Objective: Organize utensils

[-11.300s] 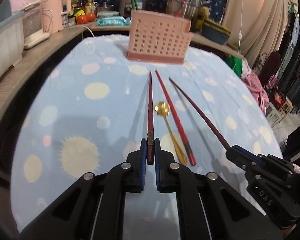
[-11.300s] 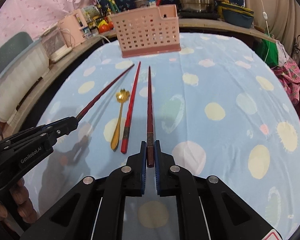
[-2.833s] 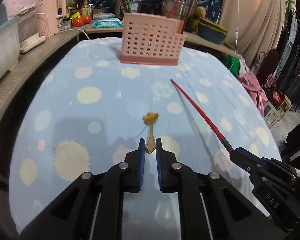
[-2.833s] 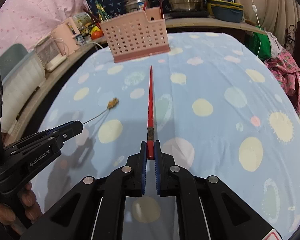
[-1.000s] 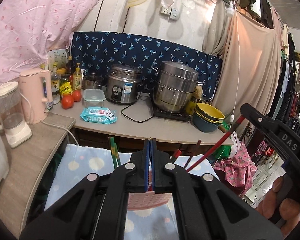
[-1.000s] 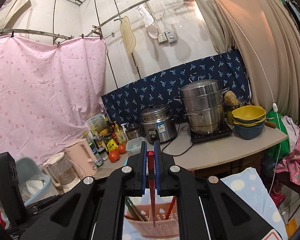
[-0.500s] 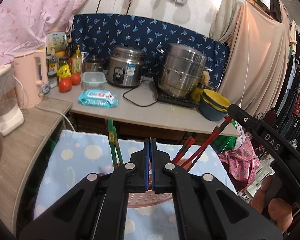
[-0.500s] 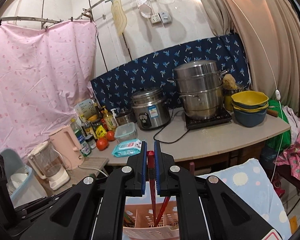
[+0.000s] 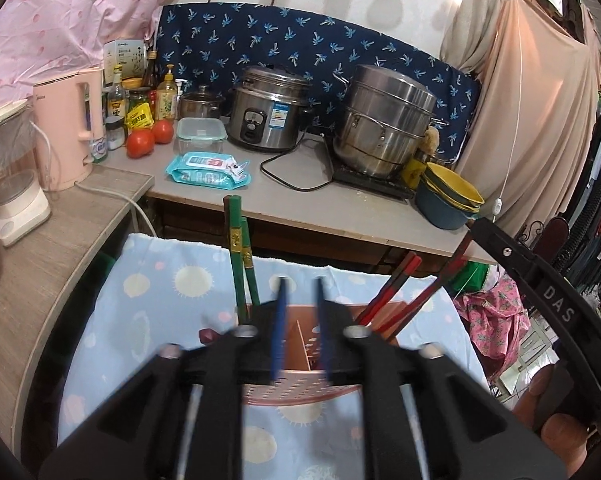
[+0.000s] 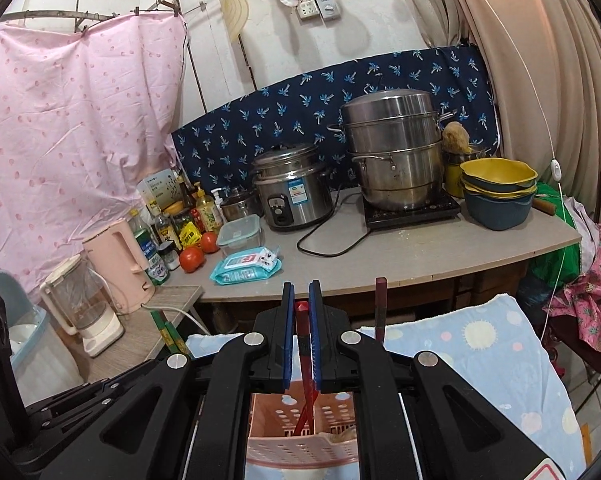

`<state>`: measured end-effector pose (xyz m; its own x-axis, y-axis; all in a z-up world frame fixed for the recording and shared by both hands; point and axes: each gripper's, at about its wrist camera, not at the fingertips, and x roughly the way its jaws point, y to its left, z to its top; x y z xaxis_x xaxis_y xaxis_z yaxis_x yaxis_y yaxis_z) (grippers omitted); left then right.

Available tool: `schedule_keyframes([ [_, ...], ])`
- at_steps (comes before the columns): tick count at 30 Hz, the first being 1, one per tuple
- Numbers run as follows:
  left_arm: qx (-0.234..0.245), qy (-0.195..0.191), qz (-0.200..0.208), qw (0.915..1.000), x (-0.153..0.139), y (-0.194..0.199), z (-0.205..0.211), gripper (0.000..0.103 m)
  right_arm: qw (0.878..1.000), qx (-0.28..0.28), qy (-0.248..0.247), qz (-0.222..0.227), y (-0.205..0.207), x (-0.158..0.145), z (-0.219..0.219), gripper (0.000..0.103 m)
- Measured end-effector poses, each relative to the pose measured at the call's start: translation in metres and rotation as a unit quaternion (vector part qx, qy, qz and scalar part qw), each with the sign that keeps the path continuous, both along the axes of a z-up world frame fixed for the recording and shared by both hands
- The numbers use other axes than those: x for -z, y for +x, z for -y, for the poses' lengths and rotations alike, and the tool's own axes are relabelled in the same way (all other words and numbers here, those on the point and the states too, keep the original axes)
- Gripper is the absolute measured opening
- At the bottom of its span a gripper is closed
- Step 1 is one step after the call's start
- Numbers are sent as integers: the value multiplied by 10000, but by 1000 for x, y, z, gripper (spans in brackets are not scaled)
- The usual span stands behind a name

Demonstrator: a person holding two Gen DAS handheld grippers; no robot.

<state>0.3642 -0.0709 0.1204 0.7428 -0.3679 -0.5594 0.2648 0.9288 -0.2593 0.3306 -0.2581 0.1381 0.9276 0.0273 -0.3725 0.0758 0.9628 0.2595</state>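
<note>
Both grippers tilt downward over the pink basket [image 10: 300, 440] standing on the blue dotted tablecloth [image 9: 148, 280] near its far edge. The right gripper [image 10: 300, 312] is clamped on a red chopstick [image 10: 306, 392], long axis near vertical, lower end inside the basket. The left gripper [image 9: 299, 312] is opening, with nothing between its jaws. Green chopsticks [image 9: 238, 256] stand upright at the basket's left end.

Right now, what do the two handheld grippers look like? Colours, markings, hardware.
Both match: black plastic linkage bodies with silver round fasteners and blue-padded fingers. The left gripper is motion-blurred. The right gripper shows white "DAS" lettering on its side in the left view. No sleeves visible.
</note>
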Motion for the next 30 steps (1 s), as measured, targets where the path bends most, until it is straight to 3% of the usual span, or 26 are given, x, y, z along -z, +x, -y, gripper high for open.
schedule_keyframes([
  [2, -41, 88, 117, 9999, -2, -4, 0, 33, 10000, 7, -41, 7, -2, 0, -1, 12],
  [17, -59, 298, 347, 9989, -15, -27, 3, 33, 9999, -73, -131, 6, -27, -4, -10, 12],
  [30, -145, 558, 310, 9979, -8, -73, -5, 33, 9990, -145, -204, -377, -89, 27, -17, 12],
])
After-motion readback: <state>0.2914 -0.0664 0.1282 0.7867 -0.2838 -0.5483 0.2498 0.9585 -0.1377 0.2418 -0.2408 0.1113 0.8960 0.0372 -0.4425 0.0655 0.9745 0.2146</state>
